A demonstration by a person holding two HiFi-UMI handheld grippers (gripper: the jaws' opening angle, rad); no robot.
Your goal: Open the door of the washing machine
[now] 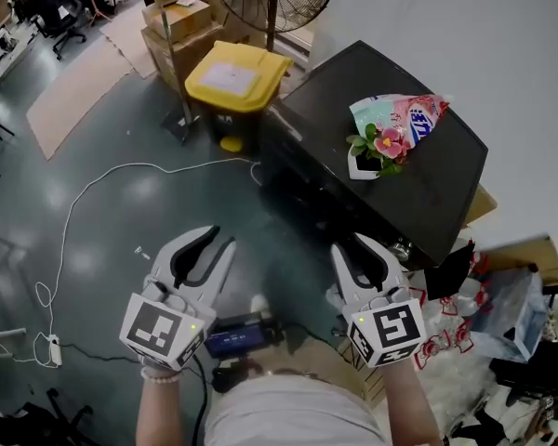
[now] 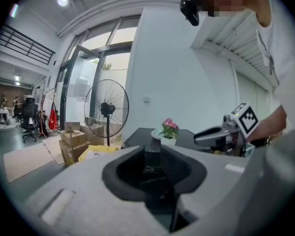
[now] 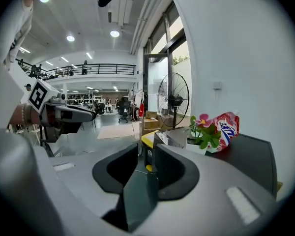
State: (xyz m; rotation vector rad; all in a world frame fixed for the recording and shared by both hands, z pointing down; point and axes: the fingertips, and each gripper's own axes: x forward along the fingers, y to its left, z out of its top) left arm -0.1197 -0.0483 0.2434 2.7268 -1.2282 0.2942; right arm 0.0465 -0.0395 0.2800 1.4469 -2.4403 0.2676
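The black box-shaped washing machine (image 1: 428, 189) stands at one o'clock of the grey left gripper (image 1: 219, 240) and grey right gripper (image 1: 355, 246), apart from both. Each gripper's jaws stand slightly parted, holding nothing. The door, probably on the shadowed front (image 1: 302, 179), is indistinct.

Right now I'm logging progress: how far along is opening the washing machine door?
Done: nothing yet. No door appears swung out from the washing machine, whose top carries a flower pot and a detergent bag. In hand: the left gripper and right gripper hang short of its front, jaws apart and empty. Left: reach the door, grip it and pull it open.
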